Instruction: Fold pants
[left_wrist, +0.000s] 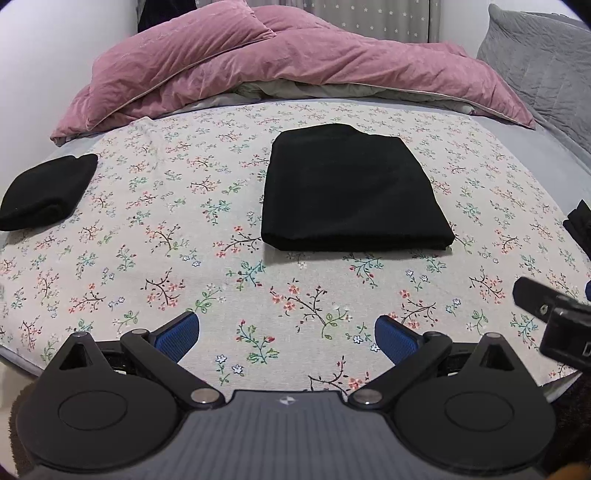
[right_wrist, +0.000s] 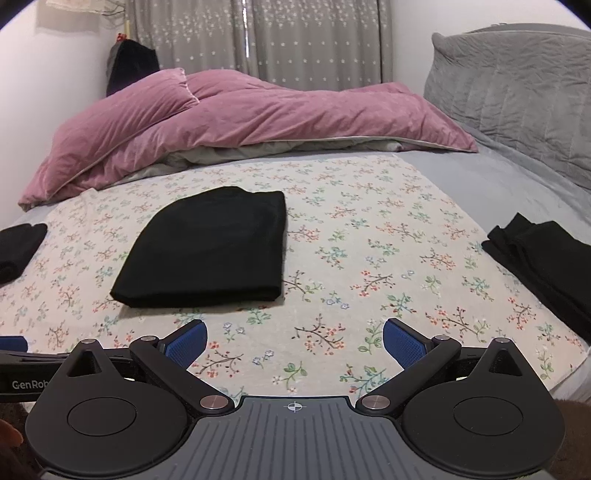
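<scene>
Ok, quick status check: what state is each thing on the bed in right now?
Middle pants: folded into a flat rectangle, lying untouched.
Left garment: folded, near the cloth's left edge.
Right garment: loosely layered, looks unfolded.
Pink duvet: bunched up at the back.
Left gripper: open, empty.
Right gripper: open, empty.

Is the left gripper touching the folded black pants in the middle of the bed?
Apart. In the left wrist view, the open left gripper sits short of the folded pants, with floral sheet showing between them.

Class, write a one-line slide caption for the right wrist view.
Open right gripper hovers over the floral sheet, near the folded black pants.
</scene>
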